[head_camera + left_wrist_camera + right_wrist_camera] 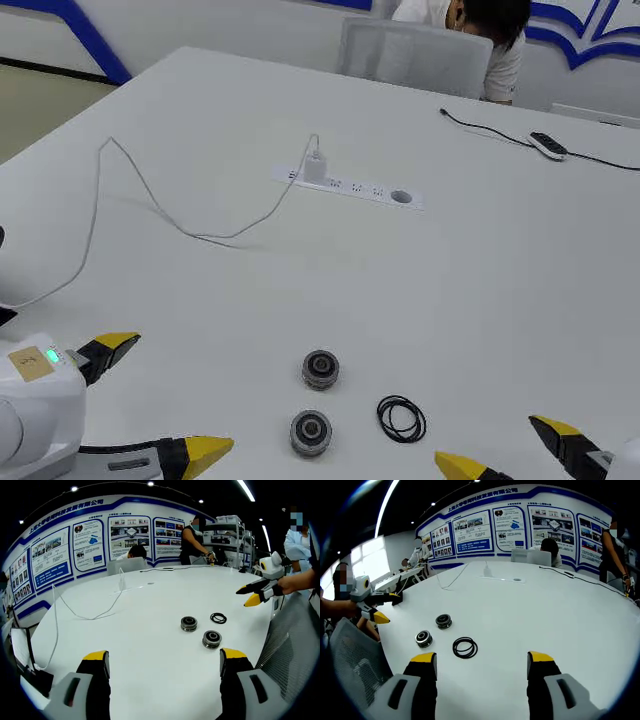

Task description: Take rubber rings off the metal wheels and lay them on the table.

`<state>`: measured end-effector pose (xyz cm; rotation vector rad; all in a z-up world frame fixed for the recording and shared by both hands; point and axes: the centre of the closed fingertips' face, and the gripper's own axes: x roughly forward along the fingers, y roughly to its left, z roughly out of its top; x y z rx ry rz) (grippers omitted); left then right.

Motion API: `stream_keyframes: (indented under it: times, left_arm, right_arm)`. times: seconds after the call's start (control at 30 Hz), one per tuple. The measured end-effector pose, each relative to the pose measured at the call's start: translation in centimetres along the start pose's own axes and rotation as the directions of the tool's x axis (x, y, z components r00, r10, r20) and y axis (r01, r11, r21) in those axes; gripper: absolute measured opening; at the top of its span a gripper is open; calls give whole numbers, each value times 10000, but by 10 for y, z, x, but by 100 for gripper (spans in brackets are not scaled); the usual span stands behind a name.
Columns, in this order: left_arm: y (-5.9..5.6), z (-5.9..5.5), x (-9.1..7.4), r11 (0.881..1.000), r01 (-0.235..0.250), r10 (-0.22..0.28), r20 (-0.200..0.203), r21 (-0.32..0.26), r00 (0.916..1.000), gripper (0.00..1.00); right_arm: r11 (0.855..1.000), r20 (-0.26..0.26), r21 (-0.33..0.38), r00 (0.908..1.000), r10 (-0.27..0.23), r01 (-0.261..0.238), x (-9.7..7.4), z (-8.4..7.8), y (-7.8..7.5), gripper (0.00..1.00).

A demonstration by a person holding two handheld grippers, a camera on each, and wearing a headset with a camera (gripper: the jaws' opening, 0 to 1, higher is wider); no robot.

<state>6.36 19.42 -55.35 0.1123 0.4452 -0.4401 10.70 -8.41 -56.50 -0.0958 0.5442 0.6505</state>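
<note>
1. Bright, even overhead light; ceiling strip light point(248, 490) glares in the left gripper view.
2. Soft, faint shadows under metal wheels point(320, 369) on white table point(480, 270).
3. Gripper views bend at edges; head view sharp.
4. Window point(367, 555) overexposed.

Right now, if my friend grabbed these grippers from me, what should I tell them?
Left gripper: open, empty, above the table.
Right gripper: open, empty.
The far wheel and near wheel sit close together between the grippers, neither gripped.
Done: loose rubber rings lie flat on the table, to the right of the wheels.
Left: the wheels' rims look dark, perhaps more rings; check, and pull any off.
</note>
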Motion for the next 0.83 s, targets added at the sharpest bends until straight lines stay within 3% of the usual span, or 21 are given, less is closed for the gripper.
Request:
stream_keyframes:
  times: [0.4, 0.83]
  left_arm:
    - [1, -11, 3, 10000, 17, -19, -322, -58, 9995, 93]
    - [3, -9, 5, 10000, 78, -79, -361, -34, 9993, 93]
  right_arm:
    - [10000, -120, 10, 9999, 73, -72, 3, 0, -2, 75]
    - [9999, -360, 83, 9993, 111, -108, 5, -8, -2, 77]
